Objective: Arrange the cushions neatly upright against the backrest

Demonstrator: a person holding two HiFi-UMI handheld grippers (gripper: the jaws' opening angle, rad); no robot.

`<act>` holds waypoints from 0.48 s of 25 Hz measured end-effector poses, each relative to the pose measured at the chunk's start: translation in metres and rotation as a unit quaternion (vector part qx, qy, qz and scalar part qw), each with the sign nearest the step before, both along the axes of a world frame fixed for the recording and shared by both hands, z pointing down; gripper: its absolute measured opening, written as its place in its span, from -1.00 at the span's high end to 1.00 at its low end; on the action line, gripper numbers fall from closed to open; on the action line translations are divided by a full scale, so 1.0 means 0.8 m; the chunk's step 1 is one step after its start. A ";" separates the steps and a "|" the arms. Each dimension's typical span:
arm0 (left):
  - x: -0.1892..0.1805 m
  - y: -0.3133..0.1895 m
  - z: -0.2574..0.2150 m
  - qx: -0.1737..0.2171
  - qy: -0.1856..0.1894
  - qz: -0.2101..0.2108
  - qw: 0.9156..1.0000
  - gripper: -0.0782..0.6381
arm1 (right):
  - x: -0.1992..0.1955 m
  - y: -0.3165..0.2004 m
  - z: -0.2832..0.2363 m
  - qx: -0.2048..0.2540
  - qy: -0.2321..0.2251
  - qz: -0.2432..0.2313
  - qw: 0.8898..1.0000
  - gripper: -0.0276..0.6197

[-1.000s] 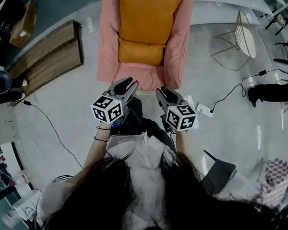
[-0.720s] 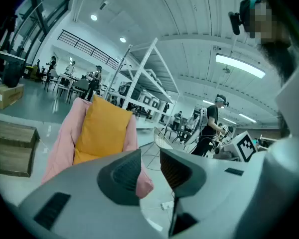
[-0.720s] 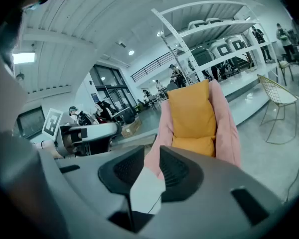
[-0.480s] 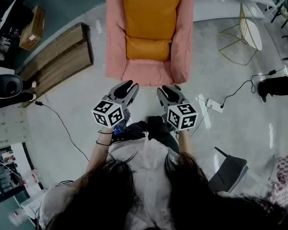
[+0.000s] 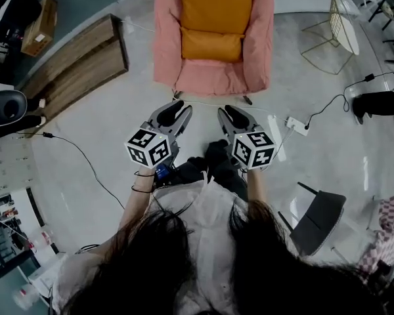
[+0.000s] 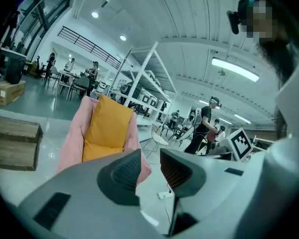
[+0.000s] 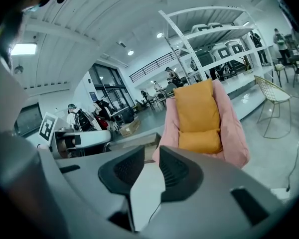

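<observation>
The pink armchair (image 5: 167, 38) stands well apart from both tools, across a stretch of bare floor; on it the large orange cushion (image 5: 217, 2) leans up against the backrest, and the small orange cushion (image 5: 212, 44) sits on the seat at its foot, touching it. The left gripper (image 5: 177, 110) has its jaws a narrow gap apart with nothing between them; the right gripper (image 5: 231, 113) is the same, empty, its gap a little tighter; both point toward the armchair's front edge.

The cushions look close to arranged, so the main risk is that nothing props the small one; it may slump toward the seat's front edge, and the large one could slide down behind it. If either needs another touch, such narrow jaws would likely pinch only the cover and drag the cushion askew; they would have to spread first. The power strip (image 5: 295, 123) and its cable lie on the floor just beside the person's right; a careless step could catch them.
</observation>
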State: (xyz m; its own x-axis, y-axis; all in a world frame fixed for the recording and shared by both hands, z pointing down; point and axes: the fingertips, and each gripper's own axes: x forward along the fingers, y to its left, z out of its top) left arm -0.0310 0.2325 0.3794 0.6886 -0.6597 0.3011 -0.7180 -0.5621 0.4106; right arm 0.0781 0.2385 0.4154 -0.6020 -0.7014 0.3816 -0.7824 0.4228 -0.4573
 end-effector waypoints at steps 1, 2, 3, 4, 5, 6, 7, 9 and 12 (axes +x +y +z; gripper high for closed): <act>-0.007 0.009 -0.001 0.000 0.002 0.005 1.000 0.43 | -0.010 0.010 -0.004 0.002 0.000 0.002 1.000 0.60; -0.016 0.019 -0.004 0.000 0.003 0.010 1.000 0.43 | -0.021 0.020 -0.008 0.005 -0.001 0.002 1.000 0.60; -0.025 0.028 -0.007 0.002 0.004 0.015 1.000 0.43 | -0.034 0.029 -0.013 0.009 -0.002 0.002 1.000 0.60; -0.032 0.037 -0.010 0.005 0.006 0.020 1.000 0.43 | -0.045 0.039 -0.017 0.014 -0.002 0.003 1.000 0.60; -0.039 0.045 -0.014 0.008 0.009 0.024 1.000 0.43 | -0.055 0.048 -0.020 0.018 0.000 0.003 1.000 0.60; -0.044 0.054 -0.016 0.012 0.011 0.029 0.999 0.43 | -0.063 0.057 -0.022 0.021 0.004 0.004 1.000 0.60; -0.048 0.062 -0.018 0.014 0.012 0.033 0.999 0.43 | -0.071 0.065 -0.023 0.024 0.007 0.004 1.000 0.60; -0.056 0.078 -0.019 0.017 0.015 0.038 0.999 0.43 | -0.084 0.083 -0.025 0.026 0.016 0.003 1.000 0.60; -0.069 0.096 -0.022 0.022 0.021 0.042 0.999 0.43 | -0.102 0.106 -0.031 0.034 0.026 0.001 0.999 0.60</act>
State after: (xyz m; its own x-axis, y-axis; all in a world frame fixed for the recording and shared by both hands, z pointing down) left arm -0.0859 0.3097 0.3618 0.7535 -0.6107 0.2435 -0.6503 -0.6376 0.4131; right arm -0.0036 0.3232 0.3903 -0.5811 -0.7280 0.3638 -0.8053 0.4498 -0.3862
